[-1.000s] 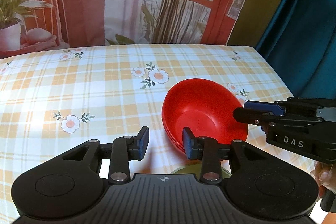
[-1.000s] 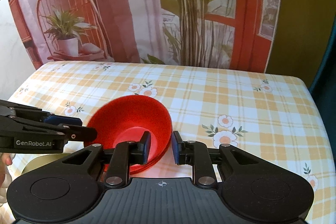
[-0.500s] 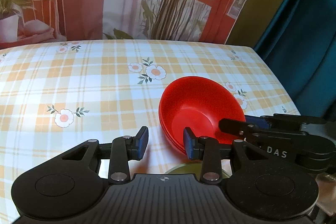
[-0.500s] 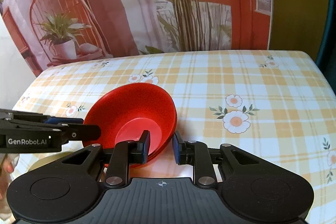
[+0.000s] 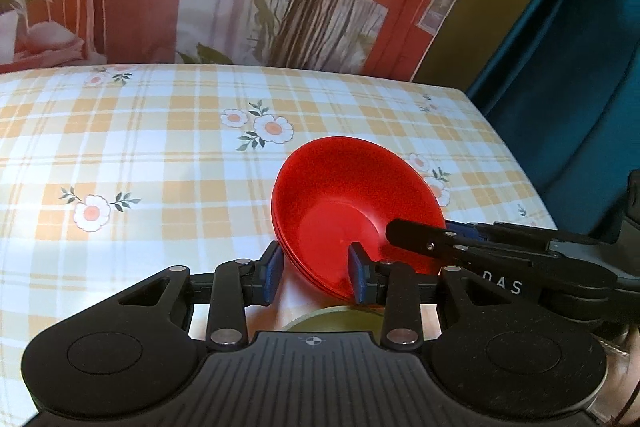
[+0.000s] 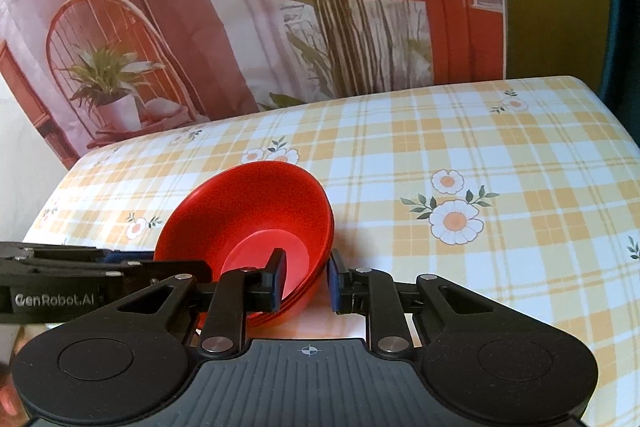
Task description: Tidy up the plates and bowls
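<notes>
A: Where on the checked tablecloth for the red bowls?

B: Right of centre in the left wrist view, about four o'clock from the big flower print; nested in a stack, tipped steeply, mouths facing eleven o'clock; near edge over a green plate at six o'clock, mostly hidden behind the tool body.

A: And the left gripper?

B: Straddles the stack's near rim at six o'clock; one blue pad inside the bowl, the other just outside the wall; cannot tell whether pressing or only bracketing, since a pale sliver seems to show beside the outer pad.

A: The right gripper?

B: Comes in at the stack's four o'clock in the left wrist view; in its own view reaches the rim at five o'clock; jaws closing with the stacked walls between them; inner pad flat against the inside, outer pad tight to the outside; clenched on the red bowls, by the look of it.

A: Anything else on the cloth?

B: Only printed flowers; past the far edge at twelve o'clock, a curtain with a plant scene.
</notes>
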Demonstrator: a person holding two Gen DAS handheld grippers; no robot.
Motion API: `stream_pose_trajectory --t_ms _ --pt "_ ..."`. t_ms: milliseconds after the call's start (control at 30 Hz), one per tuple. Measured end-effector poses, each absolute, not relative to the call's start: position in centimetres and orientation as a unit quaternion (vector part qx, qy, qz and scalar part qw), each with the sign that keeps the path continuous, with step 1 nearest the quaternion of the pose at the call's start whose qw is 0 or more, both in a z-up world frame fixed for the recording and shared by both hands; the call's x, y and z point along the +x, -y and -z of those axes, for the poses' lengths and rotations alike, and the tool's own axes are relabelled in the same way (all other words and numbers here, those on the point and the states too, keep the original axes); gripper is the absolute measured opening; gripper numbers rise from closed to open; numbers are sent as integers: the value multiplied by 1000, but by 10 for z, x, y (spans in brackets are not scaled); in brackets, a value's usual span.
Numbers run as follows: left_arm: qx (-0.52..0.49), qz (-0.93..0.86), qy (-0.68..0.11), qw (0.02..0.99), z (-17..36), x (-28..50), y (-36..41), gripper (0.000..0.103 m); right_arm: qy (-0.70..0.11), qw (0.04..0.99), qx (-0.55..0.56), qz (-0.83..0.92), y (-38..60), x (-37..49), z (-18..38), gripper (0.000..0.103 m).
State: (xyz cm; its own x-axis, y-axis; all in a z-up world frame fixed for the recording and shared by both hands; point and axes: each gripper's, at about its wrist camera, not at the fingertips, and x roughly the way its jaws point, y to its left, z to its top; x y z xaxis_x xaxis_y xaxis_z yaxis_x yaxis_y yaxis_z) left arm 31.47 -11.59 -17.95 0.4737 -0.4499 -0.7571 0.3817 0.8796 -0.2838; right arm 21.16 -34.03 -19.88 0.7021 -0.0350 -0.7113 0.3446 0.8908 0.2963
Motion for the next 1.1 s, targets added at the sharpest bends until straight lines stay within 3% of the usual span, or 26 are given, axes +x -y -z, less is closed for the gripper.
stream_pose_trajectory --t_ms 1100 --pt "9 240 -368 898 98 247 90 37 -311 929 182 85 297 170 119 19"
